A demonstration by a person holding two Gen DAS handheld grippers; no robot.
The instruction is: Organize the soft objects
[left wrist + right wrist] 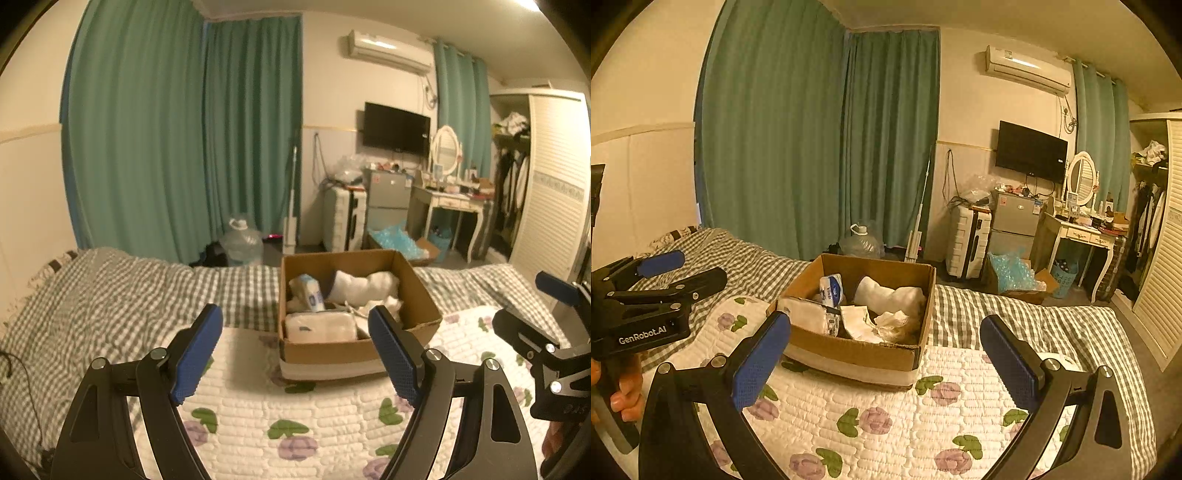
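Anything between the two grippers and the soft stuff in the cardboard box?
Nothing visible. The left gripper and right gripper are both open and empty, short of the cardboard box. Only bare floral quilt lies between. The box is open-topped, so just its near wall must be cleared.

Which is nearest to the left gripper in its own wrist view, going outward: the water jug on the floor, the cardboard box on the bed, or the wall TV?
From the left gripper:
1. Cardboard box, on the bed just ahead, slightly right.
2. Water jug, on the floor beyond the bed's far edge, by the curtains.
3. Wall TV, on the far wall, upper right.
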